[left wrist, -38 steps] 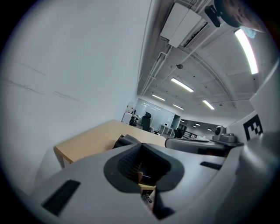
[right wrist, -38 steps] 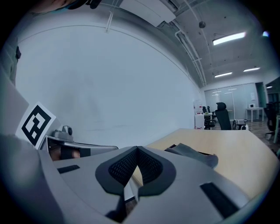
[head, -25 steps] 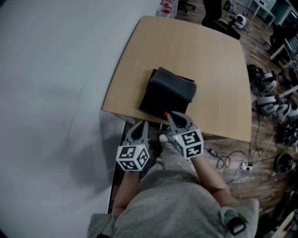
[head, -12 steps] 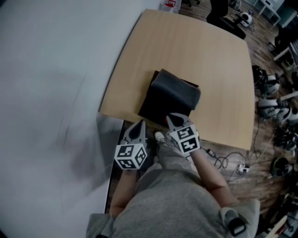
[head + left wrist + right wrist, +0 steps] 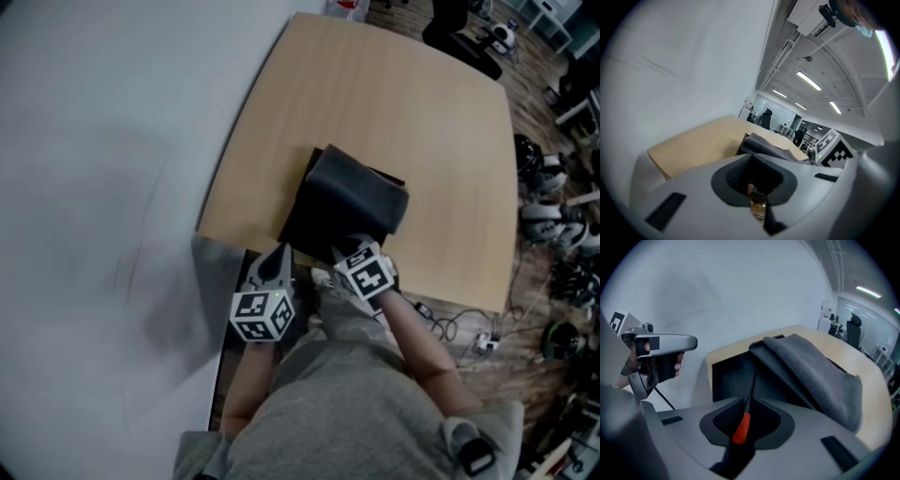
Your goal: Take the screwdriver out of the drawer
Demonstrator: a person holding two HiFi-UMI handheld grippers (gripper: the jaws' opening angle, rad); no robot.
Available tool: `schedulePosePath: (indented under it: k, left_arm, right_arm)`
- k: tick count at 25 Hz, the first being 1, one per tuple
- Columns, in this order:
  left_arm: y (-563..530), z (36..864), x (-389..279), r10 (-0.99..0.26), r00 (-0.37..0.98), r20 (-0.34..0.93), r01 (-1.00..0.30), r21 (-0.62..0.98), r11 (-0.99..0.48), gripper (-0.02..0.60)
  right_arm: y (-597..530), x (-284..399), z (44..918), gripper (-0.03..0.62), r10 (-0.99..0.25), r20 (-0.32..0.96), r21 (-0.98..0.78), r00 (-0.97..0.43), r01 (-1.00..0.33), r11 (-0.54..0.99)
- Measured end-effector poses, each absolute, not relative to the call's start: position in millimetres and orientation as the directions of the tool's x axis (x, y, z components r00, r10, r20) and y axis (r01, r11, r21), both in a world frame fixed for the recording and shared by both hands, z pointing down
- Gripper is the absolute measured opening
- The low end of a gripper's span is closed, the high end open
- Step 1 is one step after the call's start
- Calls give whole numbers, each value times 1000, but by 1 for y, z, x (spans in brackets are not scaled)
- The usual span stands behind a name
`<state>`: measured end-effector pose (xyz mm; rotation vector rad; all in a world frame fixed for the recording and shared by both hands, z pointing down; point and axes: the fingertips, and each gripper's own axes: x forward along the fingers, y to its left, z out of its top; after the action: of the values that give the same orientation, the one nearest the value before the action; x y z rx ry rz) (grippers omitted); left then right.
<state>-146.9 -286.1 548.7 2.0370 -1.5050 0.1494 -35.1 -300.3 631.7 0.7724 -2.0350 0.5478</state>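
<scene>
My right gripper (image 5: 339,251) points steeply down at the near edge of the wooden table (image 5: 403,103). Its jaws are opening, and a screwdriver (image 5: 742,426) with an orange handle and black shaft still lies pinched between them. Just beyond the tip gapes a black open drawer (image 5: 733,376), part of a dark box under a grey cloth (image 5: 354,192). My left gripper (image 5: 279,255) hangs beside it on the left, jaws together, with nothing held. In the right gripper view the left gripper (image 5: 691,342) shows at the left, in a hand.
A white wall (image 5: 103,141) runs along the left of the table. Cables (image 5: 450,323) and several pieces of equipment (image 5: 553,216) lie on the wooden floor to the right. The person's grey-clad lap (image 5: 347,412) fills the bottom of the head view.
My right gripper has dropped and tipped downward toward the open drawer with the screwdriver. The left gripper has shifted slightly lower and closer to the table edge.
</scene>
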Motion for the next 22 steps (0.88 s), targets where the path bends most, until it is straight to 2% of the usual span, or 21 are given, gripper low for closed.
schedulePosePath:
  k: [3, 6, 14, 22]
  left_arm:
    - [-293, 550, -146, -835, 351, 424, -900, 398, -176, 0]
    - [-299, 554, -146, -836, 348, 425, -901, 399, -172, 0]
    - [-310, 555, -147, -842, 331, 426, -904, 397, -155, 0]
    - [-316, 551, -150, -849, 316, 424, -909, 391, -144, 0]
  right_arm:
    - [-298, -39, 642, 85, -245, 877, -103, -412, -661, 743]
    - [-295, -52, 650, 112, -174, 887, -150, -427, -623, 767]
    - [-291, -52, 676, 117, -87, 933, -143, -351, -579, 803]
    - [-288, -56, 678, 101, -63, 927, -184, -370, -593, 784]
